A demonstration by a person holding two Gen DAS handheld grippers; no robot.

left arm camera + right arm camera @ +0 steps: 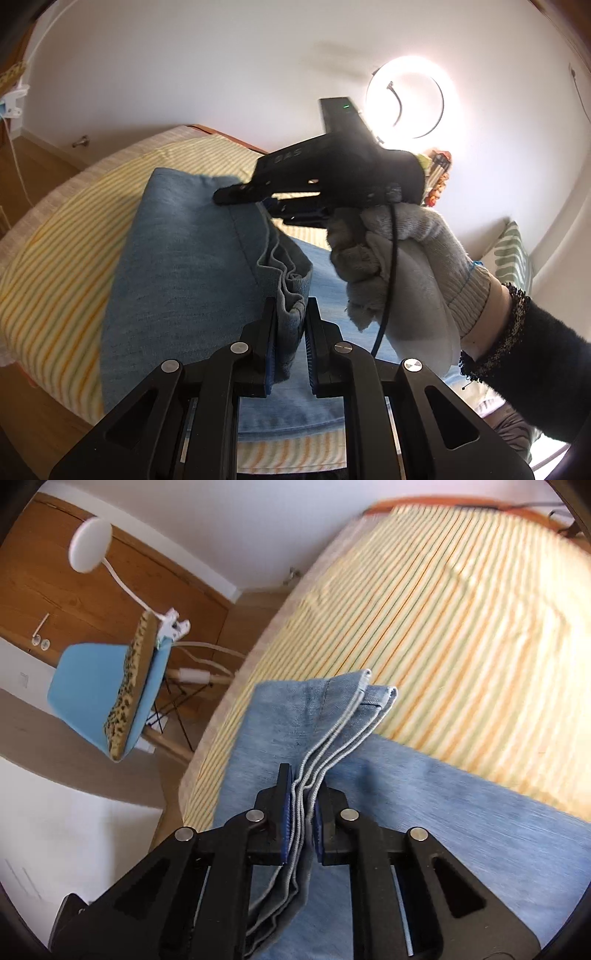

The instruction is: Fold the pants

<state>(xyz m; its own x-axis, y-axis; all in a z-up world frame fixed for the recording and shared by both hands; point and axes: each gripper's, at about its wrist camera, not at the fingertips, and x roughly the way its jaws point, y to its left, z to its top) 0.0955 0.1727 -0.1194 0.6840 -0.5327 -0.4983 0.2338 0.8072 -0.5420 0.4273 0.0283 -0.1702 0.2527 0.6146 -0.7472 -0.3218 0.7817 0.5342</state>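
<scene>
Light blue denim pants (pixel 184 258) lie on a bed with a yellow striped sheet (pixel 48 295), one part lifted into a fold. My left gripper (pixel 290 308) is shut on a bunch of stacked hem layers. A gloved hand (pixel 402 258) holds my right gripper (pixel 236 194), whose fingers reach the far edge of the lifted fold. In the right wrist view the right gripper (pixel 304 781) is shut on several stacked hem edges of the pants (pixel 443 812), which rise from the jaws toward the striped sheet (pixel 443 609).
A lit ring light (pixel 406 96) stands against the white wall beyond the bed. A striped pillow (pixel 511 251) lies at the right. Left of the bed stand a blue chair (pixel 99 686) with a leopard cushion and a white clamp lamp (pixel 90 544).
</scene>
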